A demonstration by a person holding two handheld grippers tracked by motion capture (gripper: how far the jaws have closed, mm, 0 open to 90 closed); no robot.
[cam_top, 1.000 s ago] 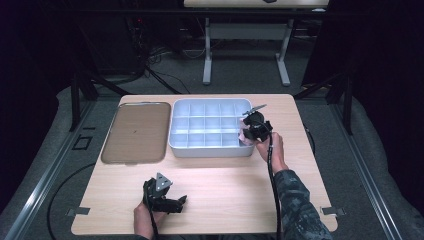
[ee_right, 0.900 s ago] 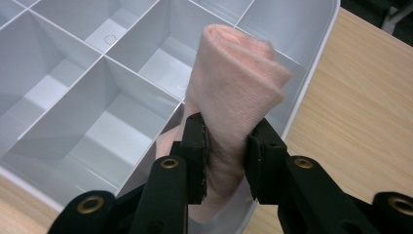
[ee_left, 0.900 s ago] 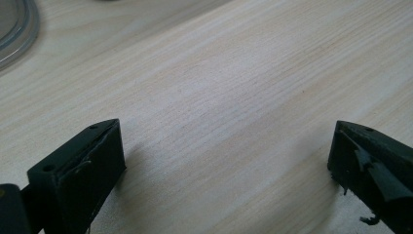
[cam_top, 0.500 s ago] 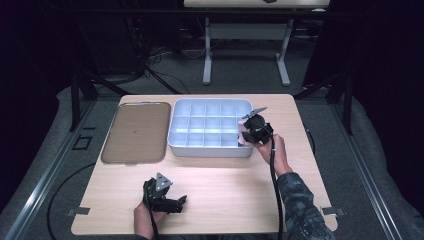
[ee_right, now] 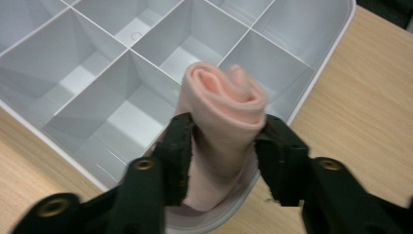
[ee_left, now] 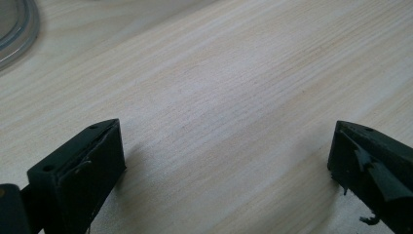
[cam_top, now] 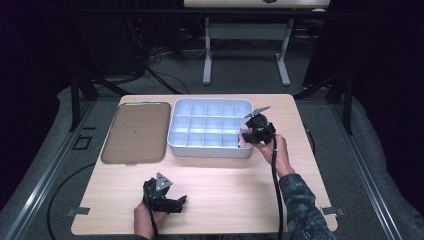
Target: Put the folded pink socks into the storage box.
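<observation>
A: What containers are on the surface (cam_top: 220,172)?

B: Two. A white divided box (cam_top: 210,128) sits near the far middle, split into a grid of compartments. To its left lies a flat brownish tray (cam_top: 136,131) with a raised rim, and I see nothing lying in it.

A: Anything in the box?

B: A rolled pink cloth (ee_right: 221,131). In the right gripper view it stands nearly upright over the box's rounded near corner compartment, its lower end down inside that compartment. The other compartments in sight look bare.

A: Any writing or labels?

B: None that I can read. One compartment floor has a small moulded circle, nothing legible.

A: And the right tool (ee_right: 221,146)?

B: Its jaws are closed part-way, pressing the roll from both sides around its middle. In the high view that tool (cam_top: 257,127) is at the box's right near corner, held in the person's right hand (cam_top: 276,150).

A: The left tool (ee_left: 224,161)?

B: Spread wide, with nothing between the jaws, just bare wood grain. In the high view that tool (cam_top: 162,192) sits low over the near edge of the surface, well apart from the box. A clear curved rim, probably the tray's, shows at the top left corner of the left gripper view.
</observation>
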